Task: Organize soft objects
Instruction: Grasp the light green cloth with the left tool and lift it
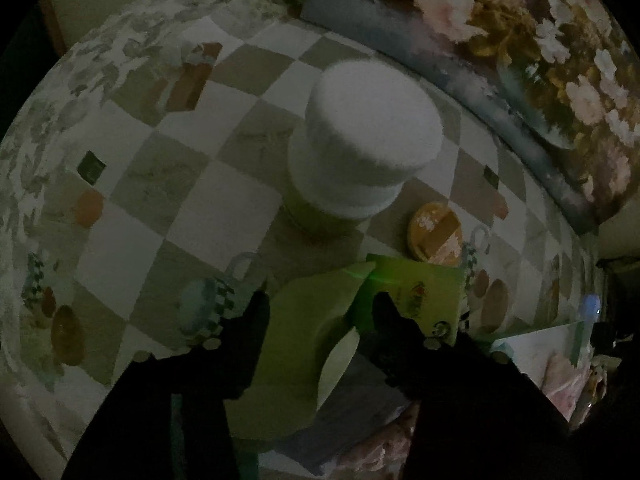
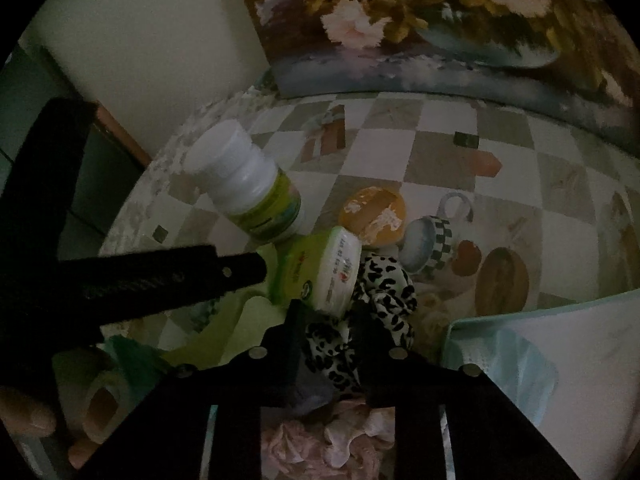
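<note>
Nearest the right wrist lens: leopard-print scrunchie (image 2: 352,344), bunched between the fingers of the right gripper (image 2: 332,312). Jaws drawn narrow, seemingly pinching a fold of the fabric rather than the whole ring. Sits toward the front of the checked tablecloth (image 2: 440,152), touching a green packet (image 2: 320,272) behind it, with pink ruffled fabric (image 2: 328,440) just below and a pale tray (image 2: 451,340) near on the right.

Nearest the left wrist lens: lime-green soft pad (image 1: 304,340), lying between the fingers of the left gripper (image 1: 320,300). Jaws about half apart; cannot tell in this dim light whether pressing the pad or only flanking it.

Now the hazards, all judgement. Thin pinch on slippery cloth: likely to slide free on lifting, dropping the scrunchie back among the clutter. Loose loops resting against the green packet: could drag it along. Just behind, a white-capped bottle (image 1: 360,140) and an orange round tin (image 1: 436,236): could get toppled or shoved by a swinging finger. Both grippers working just beside each other: could clash finger against finger on any sideways move. Poor light: easy to misjudge depth and close on the packet's corner instead of the pad.
</note>
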A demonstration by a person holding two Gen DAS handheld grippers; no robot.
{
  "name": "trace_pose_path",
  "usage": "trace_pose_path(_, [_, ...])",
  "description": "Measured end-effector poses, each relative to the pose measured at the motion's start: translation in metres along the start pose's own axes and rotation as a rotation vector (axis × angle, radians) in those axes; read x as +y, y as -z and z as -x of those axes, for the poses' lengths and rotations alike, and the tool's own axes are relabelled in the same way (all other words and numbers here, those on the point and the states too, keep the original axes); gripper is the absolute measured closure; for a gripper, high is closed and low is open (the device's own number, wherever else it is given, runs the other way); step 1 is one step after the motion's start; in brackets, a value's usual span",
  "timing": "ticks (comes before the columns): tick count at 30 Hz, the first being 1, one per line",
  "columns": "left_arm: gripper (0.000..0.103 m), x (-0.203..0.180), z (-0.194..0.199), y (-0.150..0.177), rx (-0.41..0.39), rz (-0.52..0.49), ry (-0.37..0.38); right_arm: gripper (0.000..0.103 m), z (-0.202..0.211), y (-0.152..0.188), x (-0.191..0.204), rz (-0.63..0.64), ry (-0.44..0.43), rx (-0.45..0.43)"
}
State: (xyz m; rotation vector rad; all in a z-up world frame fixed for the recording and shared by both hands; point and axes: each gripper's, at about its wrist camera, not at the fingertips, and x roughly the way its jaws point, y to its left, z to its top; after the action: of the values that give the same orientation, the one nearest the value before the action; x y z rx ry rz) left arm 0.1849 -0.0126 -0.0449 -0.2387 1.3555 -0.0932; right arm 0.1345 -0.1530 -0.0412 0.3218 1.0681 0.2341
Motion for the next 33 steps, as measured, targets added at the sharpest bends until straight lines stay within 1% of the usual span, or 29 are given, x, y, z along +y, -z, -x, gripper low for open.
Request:
trace_pose_path(2, [0.061,0.001,-0.006,0.0,0.015,0.005,0.0,0.078,0.0,0.0,-0.003,-0.018,-0.017,-0.001])
trace_pose_path(5, [0.076,0.004,-0.013,0.002,0.028,0.025,0.016,0.078,0.0,0.0,-0.004,-0.027,-0.028,-0.002])
trace_pose_path(9, [0.085,0.008,-0.016,0.002,0.038,0.037,0.039,0.078,0.0,0.0,-0.006,-0.044,-0.043,-0.005])
trace_pose_path(12, [0.086,0.01,-0.017,0.004,0.042,0.034,0.043,0.078,0.0,-0.001,-0.011,-0.08,-0.073,-0.008])
trace_pose_path(13, [0.086,0.01,-0.017,0.003,0.043,0.031,0.041,0.076,0.0,-0.002,-0.012,-0.086,-0.077,-0.011])
trace_pose_path(16, [0.086,0.009,-0.018,0.002,0.044,0.034,0.043,0.076,0.0,-0.003,-0.013,-0.089,-0.086,-0.017])
trace_pose_path(24, [0.086,0.007,-0.022,0.002,0.055,0.033,0.039,0.075,0.003,-0.009,-0.013,-0.095,-0.095,-0.05])
trace_pose_path(33, [0.086,0.008,-0.025,0.003,0.057,0.04,0.042,0.075,-0.007,-0.012,-0.018,-0.103,-0.113,-0.067])
